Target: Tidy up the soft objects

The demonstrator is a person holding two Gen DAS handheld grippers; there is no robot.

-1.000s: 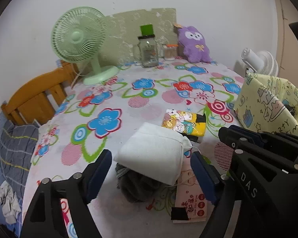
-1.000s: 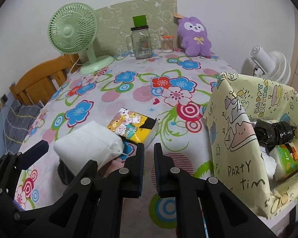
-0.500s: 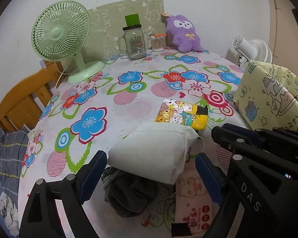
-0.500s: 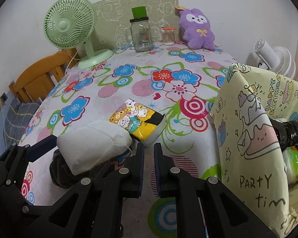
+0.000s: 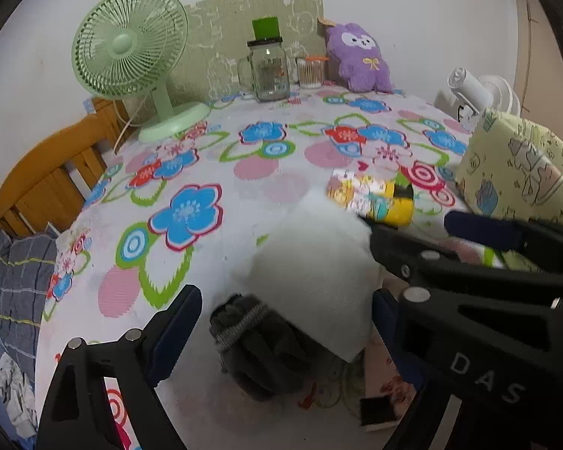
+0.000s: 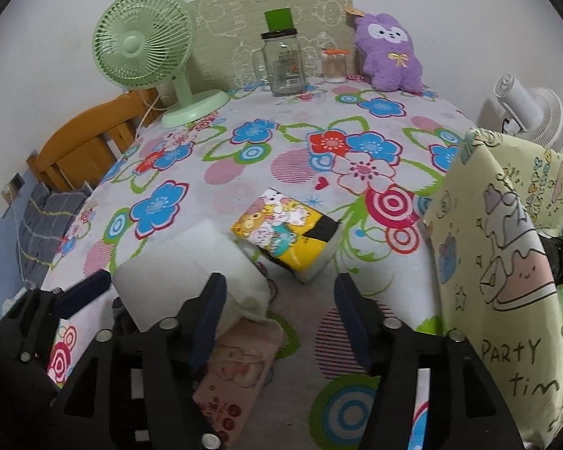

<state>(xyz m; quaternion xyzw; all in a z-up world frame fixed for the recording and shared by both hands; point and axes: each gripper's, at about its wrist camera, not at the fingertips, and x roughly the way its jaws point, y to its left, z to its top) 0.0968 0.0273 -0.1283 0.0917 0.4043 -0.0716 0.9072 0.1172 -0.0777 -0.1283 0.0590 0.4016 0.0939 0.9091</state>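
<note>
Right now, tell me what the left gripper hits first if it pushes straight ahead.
Most likely the white pouch, which lies between the open left gripper fingers, on top of the dark grey cloth. Depth is uncertain.

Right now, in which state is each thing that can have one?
left gripper: open, around the white pouch
right gripper: open, empty
white pouch: lying over the grey cloth
grey cloth: crumpled
party bag: open, filled
glass jar: lidded, upright
</note>
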